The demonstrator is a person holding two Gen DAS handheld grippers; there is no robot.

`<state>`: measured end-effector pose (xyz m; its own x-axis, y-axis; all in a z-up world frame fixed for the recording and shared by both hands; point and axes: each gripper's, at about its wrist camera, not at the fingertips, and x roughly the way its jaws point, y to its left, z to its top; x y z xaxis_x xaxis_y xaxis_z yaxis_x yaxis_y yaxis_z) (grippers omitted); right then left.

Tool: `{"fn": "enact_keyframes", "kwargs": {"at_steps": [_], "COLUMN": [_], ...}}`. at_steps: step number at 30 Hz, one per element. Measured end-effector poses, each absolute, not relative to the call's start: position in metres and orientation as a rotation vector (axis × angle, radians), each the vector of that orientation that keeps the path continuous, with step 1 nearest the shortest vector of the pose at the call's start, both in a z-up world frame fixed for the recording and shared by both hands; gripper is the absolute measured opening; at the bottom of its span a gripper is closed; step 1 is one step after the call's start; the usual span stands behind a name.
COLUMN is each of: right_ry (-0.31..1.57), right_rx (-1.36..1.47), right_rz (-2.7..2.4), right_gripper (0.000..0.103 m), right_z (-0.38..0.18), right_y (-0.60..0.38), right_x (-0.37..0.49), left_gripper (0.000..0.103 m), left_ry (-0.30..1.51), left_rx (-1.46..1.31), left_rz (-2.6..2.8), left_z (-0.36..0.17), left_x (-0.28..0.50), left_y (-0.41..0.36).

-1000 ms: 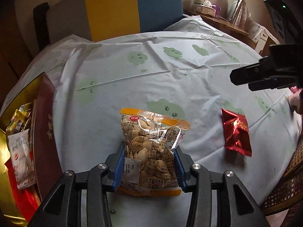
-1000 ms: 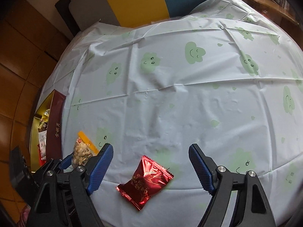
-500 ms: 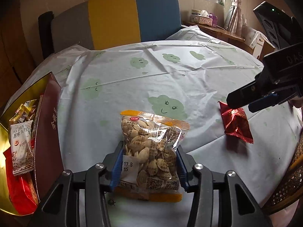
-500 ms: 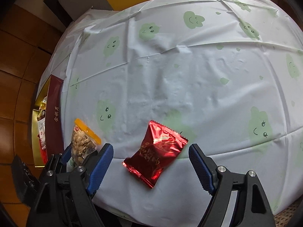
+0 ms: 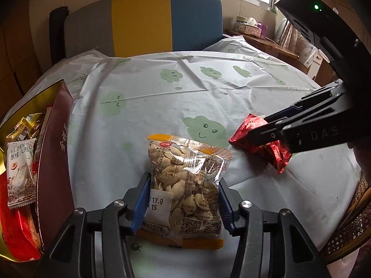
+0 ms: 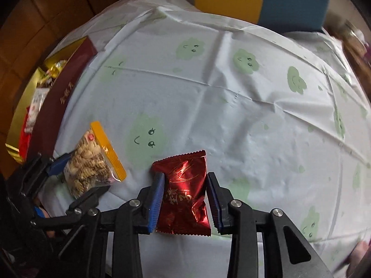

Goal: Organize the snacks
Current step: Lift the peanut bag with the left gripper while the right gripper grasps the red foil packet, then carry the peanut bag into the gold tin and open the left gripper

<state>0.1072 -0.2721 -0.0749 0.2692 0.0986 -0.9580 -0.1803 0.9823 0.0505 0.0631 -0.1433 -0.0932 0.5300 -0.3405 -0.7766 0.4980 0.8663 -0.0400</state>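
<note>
A round tabletop (image 5: 208,97) draped in a pale plastic cloth printed with smiling green clouds carries two snack packets, each framed by a hand-held gripper. The left hand-held gripper (image 5: 183,202), at 6 o'clock in its own wrist view, brackets a clear plastic bag of pale seeds with orange sealed ends (image 5: 185,183); its blue pads (image 5: 141,206) sit against the bag's lower sides, and its jaws have just been opening, so whether they still pinch the bag cannot be told. The bag lies flat on the cloth, its white price sticker facing up. At 3 o'clock in the same view, the right hand-held gripper (image 5: 262,136) reaches in from the edge and meets a shiny red foil packet (image 5: 276,153) lying on the cloth. Seen from the right wrist, that hand-held gripper (image 6: 185,199) has just been closing and now stands clenched on the red foil packet (image 6: 185,185), a blue pad (image 6: 155,199) pressing each side, with the packet's serrated top edge pointing toward 12 o'clock. The seed bag (image 6: 90,166) and the left hand-held gripper (image 6: 69,176) appear at 9 o'clock there, near the red packet but apart from it. A dark red, gold-lined gift box (image 5: 55,162) stands at the tabletop's 9 o'clock edge, holding more wrapped snacks, among them a white packet (image 5: 20,173). A chair with grey, yellow and blue panels (image 5: 143,20) stands behind the tabletop at 12 o'clock.
</note>
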Motion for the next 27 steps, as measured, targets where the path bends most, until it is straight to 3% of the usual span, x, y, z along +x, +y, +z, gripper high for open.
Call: {"fn": "enact_keyframes", "kwargs": {"at_steps": [5,17,27], "right_ry": [1.281,1.253,1.233], "right_rx": [-0.091,-0.212,-0.245], "right_rz": [0.212,0.2,0.2], "right_gripper": [0.045,0.047,0.046], "right_z": [-0.085,-0.088,-0.086], "right_y": [-0.274,-0.261,-0.256], "right_x": [0.102,0.099,0.093], "left_gripper": [0.055,0.052,0.05], "left_ry": [0.873,0.881,0.828], "left_rx": [0.192,0.18,0.013], "left_rz": [-0.497,-0.495,-0.472], "left_z": [-0.094,-0.09,-0.031], "left_x": [0.063,0.063,0.065], "left_y": [-0.145,-0.144,-0.1]}}
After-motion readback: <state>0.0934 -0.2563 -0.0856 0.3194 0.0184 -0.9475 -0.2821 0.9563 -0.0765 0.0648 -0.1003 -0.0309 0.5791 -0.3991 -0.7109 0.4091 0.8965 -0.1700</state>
